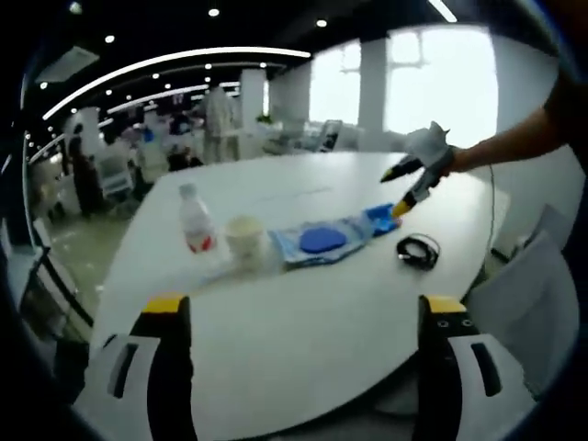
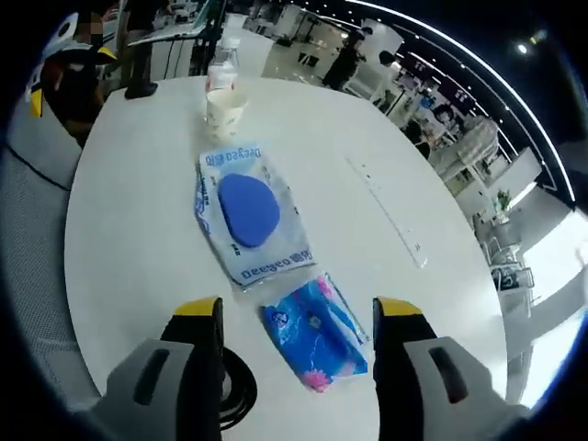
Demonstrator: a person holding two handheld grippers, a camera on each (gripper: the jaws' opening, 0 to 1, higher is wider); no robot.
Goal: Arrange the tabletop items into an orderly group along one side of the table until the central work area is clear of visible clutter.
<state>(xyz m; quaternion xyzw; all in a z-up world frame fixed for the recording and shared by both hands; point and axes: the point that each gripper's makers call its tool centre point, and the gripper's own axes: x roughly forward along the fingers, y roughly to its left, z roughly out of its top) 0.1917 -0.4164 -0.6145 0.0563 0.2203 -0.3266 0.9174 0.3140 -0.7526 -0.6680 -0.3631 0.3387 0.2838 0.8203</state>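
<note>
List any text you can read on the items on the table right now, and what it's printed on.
"Deeyeo": wet wipes pack with the blue lid, printed at both ends in the right gripper view.
Small blue tissue packet: pink pattern, no legible words.
Bottle label: red, too blurred to read.
Paper cup: nothing readable.

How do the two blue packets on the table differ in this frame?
The wet-wipe pack is larger and pale, with a solid blue oval lid and printed lettering; the small tissue packet is bright blue with a pink floral print. The wet-wipe pack lies farther out, nearer the paper cup, while the tissue packet lies between the open jaws of the right tongs. Both lie flat on the white table.
</note>
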